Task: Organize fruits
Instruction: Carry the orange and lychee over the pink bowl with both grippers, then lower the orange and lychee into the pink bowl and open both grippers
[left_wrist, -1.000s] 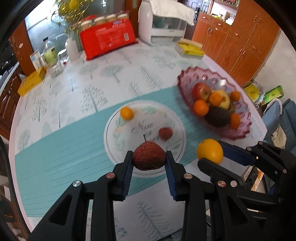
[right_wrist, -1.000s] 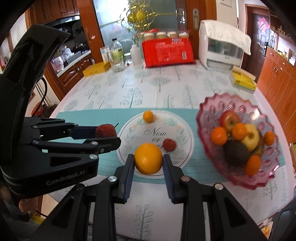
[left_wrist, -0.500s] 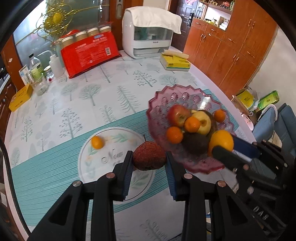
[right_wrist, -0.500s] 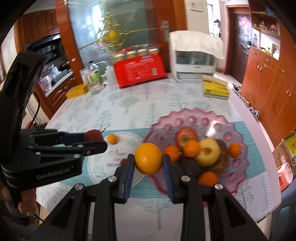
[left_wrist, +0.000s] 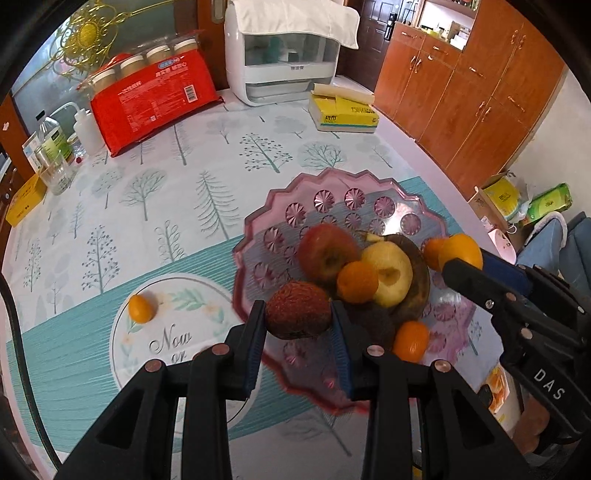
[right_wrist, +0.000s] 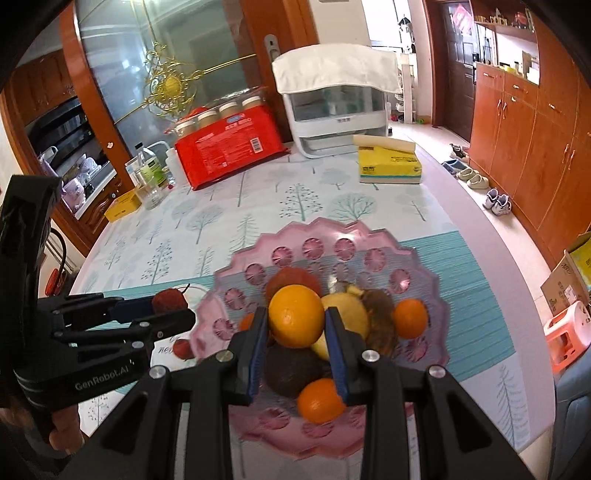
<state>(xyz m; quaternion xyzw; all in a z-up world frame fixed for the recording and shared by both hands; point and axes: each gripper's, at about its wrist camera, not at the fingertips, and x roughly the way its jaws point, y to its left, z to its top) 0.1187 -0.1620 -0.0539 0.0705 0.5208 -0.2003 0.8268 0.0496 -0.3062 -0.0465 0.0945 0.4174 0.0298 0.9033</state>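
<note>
The worktop (left_wrist: 155, 192) carries a pink scalloped bowl (right_wrist: 325, 236) heaped with fruit, and beside it a round white plate (left_wrist: 122, 343) with a small orange fruit (left_wrist: 140, 309) near its rim. The right gripper (right_wrist: 296, 322) is clenched on a round orange (right_wrist: 295, 320) above the middle of the bowl. The left gripper (left_wrist: 298, 316) clamps a rough dark-red fruit (left_wrist: 297, 314) over the bowl's near-left edge, its long axis lying across between the jaws.

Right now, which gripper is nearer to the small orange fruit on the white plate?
Left. The left gripper, holding a lychee, is beside the small orange fruit. The right gripper, holding an orange, is over the pink bowl, farther away.
</note>
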